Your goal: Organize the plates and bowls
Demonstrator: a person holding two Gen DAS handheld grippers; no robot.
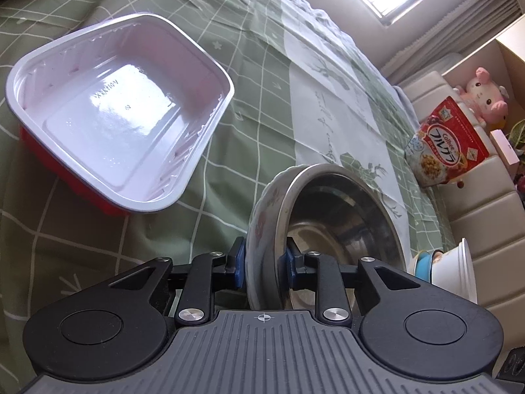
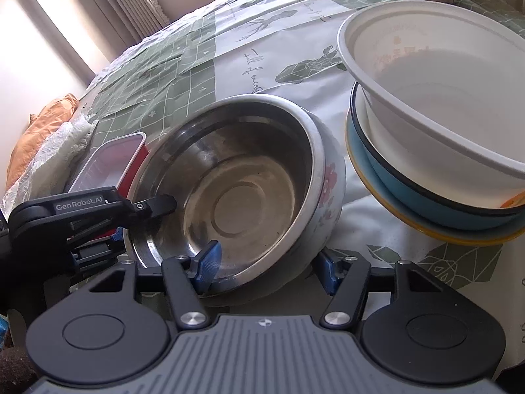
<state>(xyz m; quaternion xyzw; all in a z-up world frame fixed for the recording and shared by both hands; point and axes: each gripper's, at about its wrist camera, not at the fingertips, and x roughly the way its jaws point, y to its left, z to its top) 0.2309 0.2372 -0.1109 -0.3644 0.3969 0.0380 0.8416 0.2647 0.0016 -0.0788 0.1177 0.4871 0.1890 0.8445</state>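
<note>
Left gripper (image 1: pixel 261 264) fingers clenched on the rim of the steel-lined floral bowl (image 1: pixel 328 229), one blue pad outside the wall, one inside; the bowl is tilted on edge, opening facing right in the left wrist view. In the right wrist view the same floral bowl (image 2: pixel 236 190) sits low over the green checked tablecloth (image 2: pixel 203 65), left gripper (image 2: pixel 154 205) visible pinching its left rim. Right gripper (image 2: pixel 267 271) fingers spread apart, one blue pad inside the bowl near the close rim, the other outside the wall; not clamped, contact cannot tell. Just right of the bowl, a stack: white bowl (image 2: pixel 433 98) in a blue bowl (image 2: pixel 410 197) on a yellow plate (image 2: pixel 426 233). White tray (image 1: pixel 118 111) nested in a red tray (image 1: pixel 65 170) lies left on the cloth, apart from the bowl. Cereal bag (image 1: pixel 446 144) and pink plush (image 1: pixel 485 95) at the far right.
</note>
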